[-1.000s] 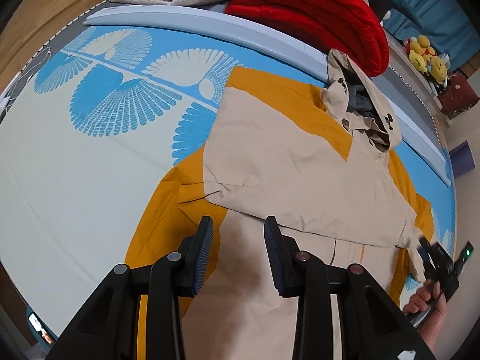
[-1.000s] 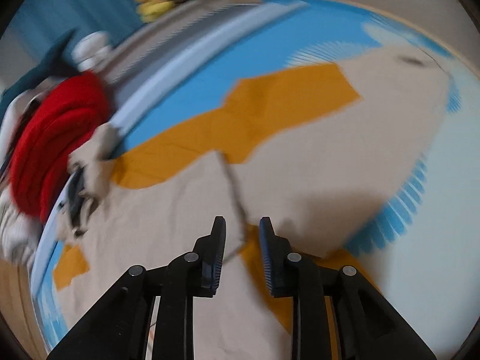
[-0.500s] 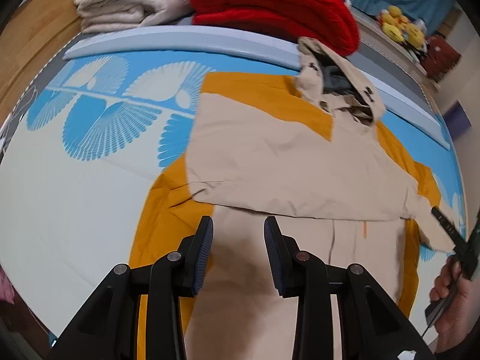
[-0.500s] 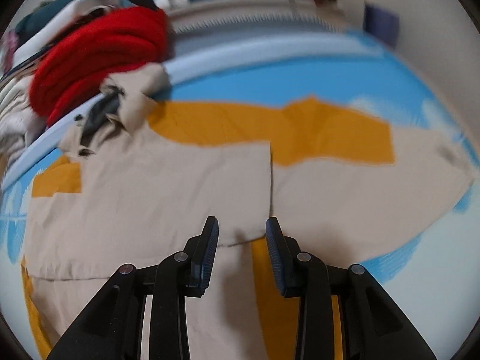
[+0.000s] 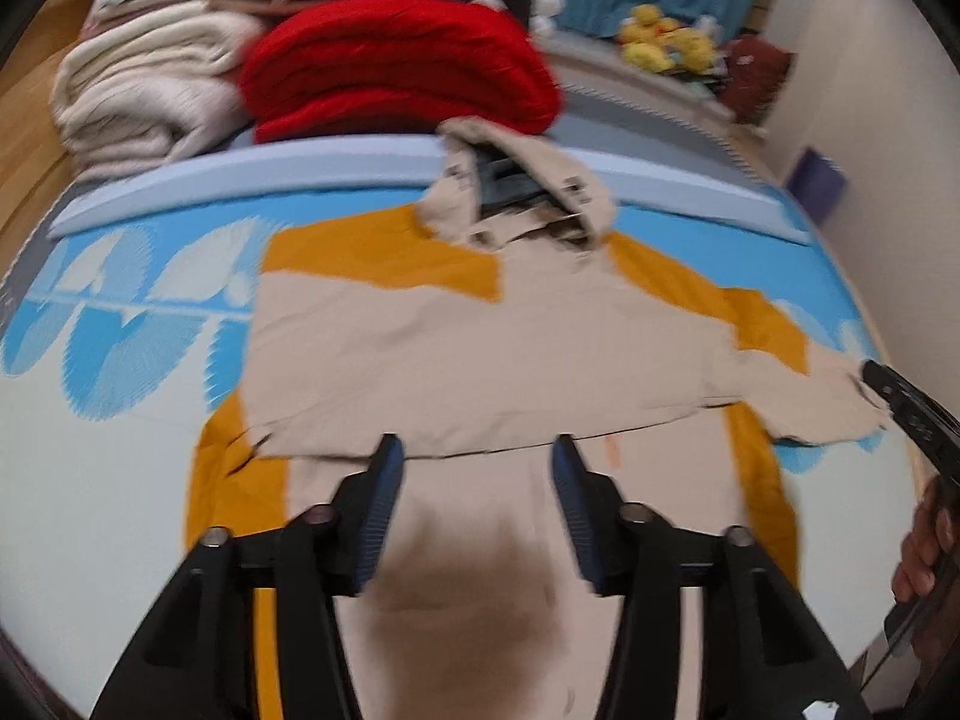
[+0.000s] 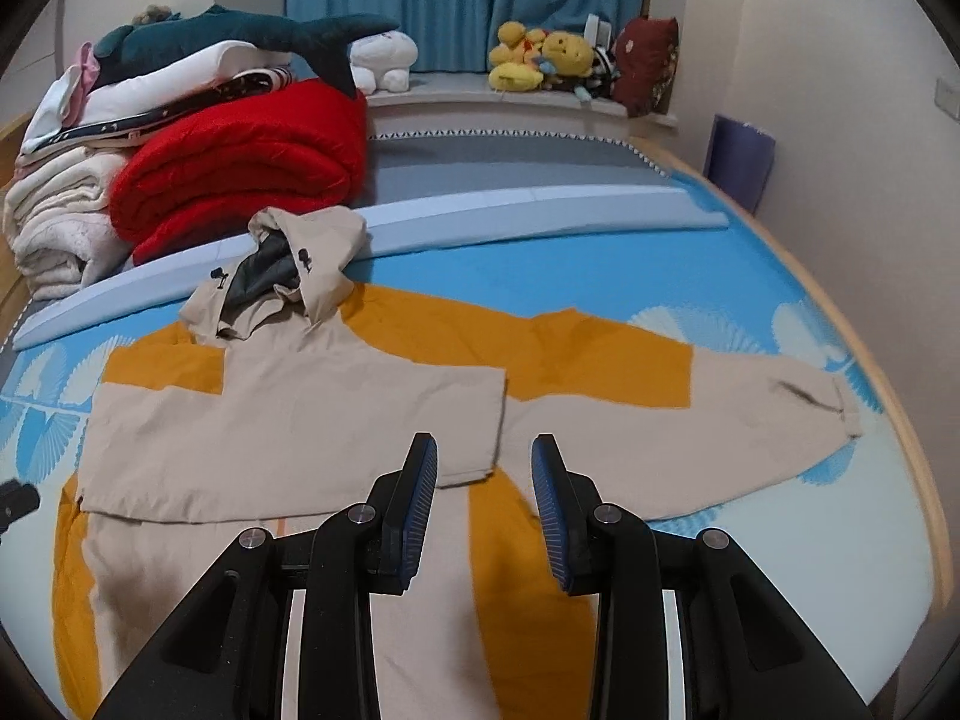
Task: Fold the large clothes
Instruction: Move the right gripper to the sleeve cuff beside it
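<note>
We held the beige-and-mustard hooded jacket [image 6: 288, 408] flat on the blue-and-white patterned bed sheet [image 6: 600, 282]. Only the right wrist view showed its outstretched sleeve [image 6: 708, 420] ending near the bed's wooden edge [image 6: 924, 480]; the left view alone showed our hand [image 5: 924, 546]. The left gripper [image 5: 474, 468] was opening, empty; the right gripper [image 6: 483, 462] stood parted, empty. Bare sheet lay beside both.

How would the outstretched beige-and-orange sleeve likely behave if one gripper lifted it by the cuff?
Probably floppy: the sleeve lies flat and creased on the bed, so it should drape below the cuff. Likely light, as the jacket looks thin where it is folded over. The smooth fabric might slip in a shallow pinch.
</note>
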A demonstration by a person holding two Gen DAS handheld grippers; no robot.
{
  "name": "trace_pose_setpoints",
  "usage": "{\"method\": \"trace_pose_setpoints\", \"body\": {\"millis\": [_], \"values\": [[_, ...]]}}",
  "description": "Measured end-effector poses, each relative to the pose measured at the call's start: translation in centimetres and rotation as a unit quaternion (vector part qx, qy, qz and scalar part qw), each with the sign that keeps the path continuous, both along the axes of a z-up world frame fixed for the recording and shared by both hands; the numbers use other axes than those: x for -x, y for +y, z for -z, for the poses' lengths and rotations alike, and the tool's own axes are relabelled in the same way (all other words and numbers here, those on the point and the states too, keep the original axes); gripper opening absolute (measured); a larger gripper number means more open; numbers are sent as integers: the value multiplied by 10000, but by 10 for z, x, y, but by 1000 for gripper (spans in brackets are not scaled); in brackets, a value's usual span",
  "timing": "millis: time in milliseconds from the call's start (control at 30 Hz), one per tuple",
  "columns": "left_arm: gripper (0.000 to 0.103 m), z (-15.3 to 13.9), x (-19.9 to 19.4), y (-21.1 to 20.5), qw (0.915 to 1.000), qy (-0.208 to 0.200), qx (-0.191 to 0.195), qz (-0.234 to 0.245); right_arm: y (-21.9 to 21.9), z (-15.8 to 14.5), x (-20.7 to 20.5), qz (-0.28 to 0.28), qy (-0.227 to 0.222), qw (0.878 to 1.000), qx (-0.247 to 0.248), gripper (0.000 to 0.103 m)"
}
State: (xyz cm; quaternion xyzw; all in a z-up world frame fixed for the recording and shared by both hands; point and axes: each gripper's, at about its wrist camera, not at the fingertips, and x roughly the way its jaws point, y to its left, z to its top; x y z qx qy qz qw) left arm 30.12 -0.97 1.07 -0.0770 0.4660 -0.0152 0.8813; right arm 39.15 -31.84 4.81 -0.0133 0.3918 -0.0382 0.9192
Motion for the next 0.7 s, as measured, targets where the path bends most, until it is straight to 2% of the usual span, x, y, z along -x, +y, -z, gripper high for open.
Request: {"method": "trace_pose_setpoints", "body": {"millis": [133,300,600,700], "values": [[57,-4,2,-18,9994,-207,65,285,-16,-6,7,44,-99,9999,105,34],[56,1,1,-30,9989,-265,-180,349,-34,-10,12,75,-268,9988,394,34],[56,11,-6,-33,9992,-239,-224,210,-66,-8,11,234,-250,9984,444,34],[56,10,-5,-35,9989,-409,-215,107,-79,-6,7,148,-195,9991,352,34]]}}
